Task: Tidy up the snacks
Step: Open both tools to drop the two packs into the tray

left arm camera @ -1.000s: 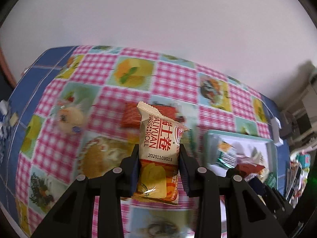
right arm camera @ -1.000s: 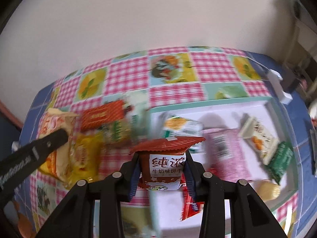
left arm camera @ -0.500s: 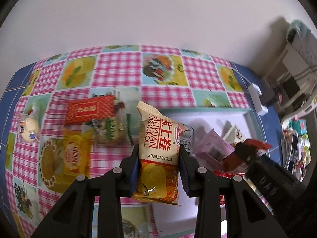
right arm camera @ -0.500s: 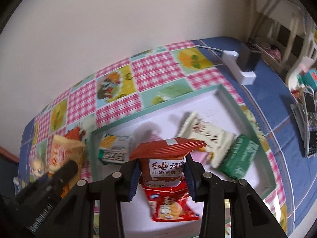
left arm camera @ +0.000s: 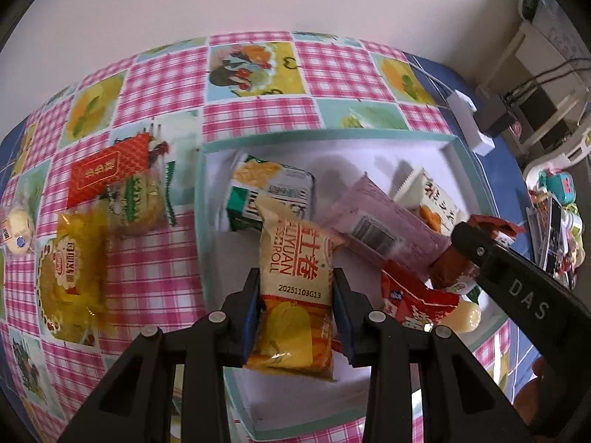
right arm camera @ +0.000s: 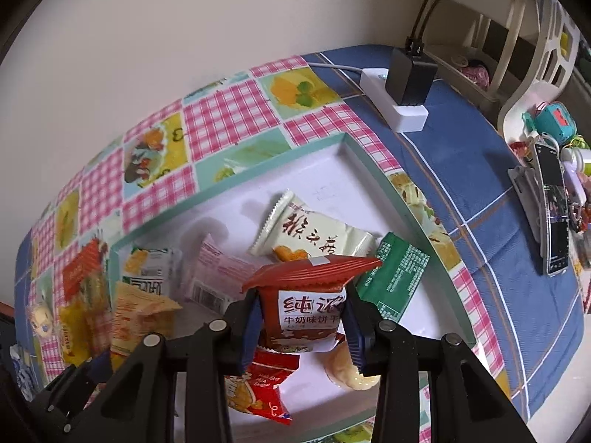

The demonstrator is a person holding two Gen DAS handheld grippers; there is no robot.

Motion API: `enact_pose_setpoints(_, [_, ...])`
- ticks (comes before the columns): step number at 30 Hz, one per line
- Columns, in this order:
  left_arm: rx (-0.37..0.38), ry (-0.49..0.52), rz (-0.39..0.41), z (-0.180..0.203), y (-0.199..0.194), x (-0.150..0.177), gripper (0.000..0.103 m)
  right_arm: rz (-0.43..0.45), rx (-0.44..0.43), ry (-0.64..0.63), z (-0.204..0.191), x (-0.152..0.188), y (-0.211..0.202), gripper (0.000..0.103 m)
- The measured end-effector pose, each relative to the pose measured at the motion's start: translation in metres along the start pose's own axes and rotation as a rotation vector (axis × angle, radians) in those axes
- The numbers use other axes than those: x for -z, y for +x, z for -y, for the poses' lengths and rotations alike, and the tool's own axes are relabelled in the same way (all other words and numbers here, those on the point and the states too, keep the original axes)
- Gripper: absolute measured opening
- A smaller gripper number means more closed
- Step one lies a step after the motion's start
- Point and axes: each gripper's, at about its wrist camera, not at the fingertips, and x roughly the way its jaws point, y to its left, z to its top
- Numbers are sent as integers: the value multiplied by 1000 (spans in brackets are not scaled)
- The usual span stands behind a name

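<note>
My left gripper [left arm camera: 295,319] is shut on a beige and orange egg-roll packet [left arm camera: 293,277], held over the left part of a white tray with a teal rim [left arm camera: 199,221]. My right gripper [right arm camera: 301,328] is shut on a red-brown milk-biscuit packet [right arm camera: 312,304], held above the tray's [right arm camera: 391,199] near right part. In the tray lie a green-white packet [left arm camera: 271,192], a pink packet [left arm camera: 380,227], a cream packet [right arm camera: 314,236], a dark green packet [right arm camera: 393,277], a red packet [right arm camera: 258,387] and a pale round snack [right arm camera: 349,369]. The right gripper's arm [left arm camera: 517,295] shows in the left wrist view.
Left of the tray on the checked cloth lie a red packet [left arm camera: 107,170], a clear cookie packet [left arm camera: 142,199], a yellow packet [left arm camera: 74,273] and a small round snack [left arm camera: 16,230]. A white power strip with a black plug [right arm camera: 400,85] and a phone [right arm camera: 554,206] sit right of it.
Both grippers carried their packets rightward from over the cloth to above the tray, and sank a little closer to it. Both grips are unchanged.
</note>
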Motion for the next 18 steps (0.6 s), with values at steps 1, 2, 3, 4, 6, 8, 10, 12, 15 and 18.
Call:
enact_pose_setpoints(1, [-4, 2, 2, 1, -1, 0, 38, -3, 0, 0, 0, 1, 0, 42])
enact_pose_setpoints(2, [-9, 2, 6, 1, -3, 0, 39, -6, 1, -1, 0, 1, 1, 42])
enact_pose_setpoints(3, [-9, -1, 9, 0, -4, -1, 43, -8, 3, -2, 0, 1, 1, 43])
enact_pose_setpoints(4, [-7, -8, 10, -1, -6, -2, 47, -9, 5, -3, 1, 1, 0, 44])
enact_pose_setpoints(6, [-8, -28, 13, -6, -9, -2, 59, -15, 6, -5, 2, 1, 0, 54])
enact_pose_setpoints(8, [-25, -53, 14, -12, -11, -4, 59, -10, -1, -6, 1, 1, -1, 63])
enact_pose_setpoints(10, [-48, -74, 17, -18, -14, -4, 59, -6, -3, -16, 0, 2, -3, 68])
enact_pose_setpoints(12, [-73, -95, 22, -25, -15, -4, 61, 0, -3, -27, -3, 3, -5, 75])
enact_pose_setpoints(15, [-107, -135, 37, -35, -16, -2, 77, 9, -15, -43, -7, 5, -7, 84])
enact_pose_setpoints(18, [-129, -167, 57, -43, -18, 0, 80, 15, -28, -56, -11, 7, -9, 90])
